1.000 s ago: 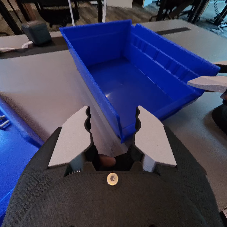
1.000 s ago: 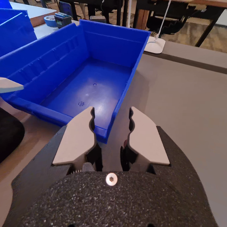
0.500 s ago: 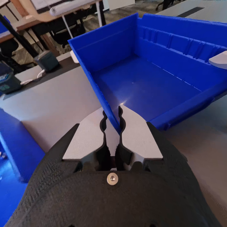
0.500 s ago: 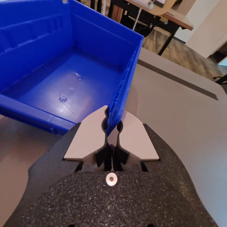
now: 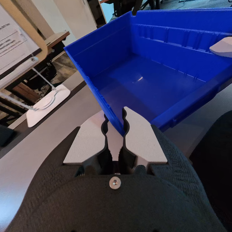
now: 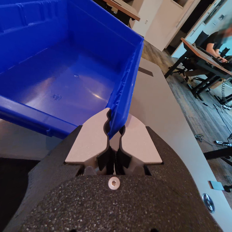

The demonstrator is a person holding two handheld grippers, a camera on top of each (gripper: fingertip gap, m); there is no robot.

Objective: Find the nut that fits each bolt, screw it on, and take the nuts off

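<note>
Above smooth grey table (image 5: 52,135), left tool (image 5: 114,120) and right tool (image 6: 116,120) each pinch glossy blue bin (image 5: 156,87) walls.

Deep blue plastic bin (image 5: 156,70) interior bare — open passage from above. Its walls obstruct both sides. Grey tabletop (image 6: 156,113) right of it unobstructed. White flat stand base (image 5: 49,104) occupies tabletop left — apparently well apart.

The bin (image 5: 156,77) is a saturated plain blue inside and out, with pale glare patches on its floor. Each gripper has light grey jaws set in a speckled black body. The desk (image 5: 52,135) is flat grey, crossed by a darker strip.
</note>
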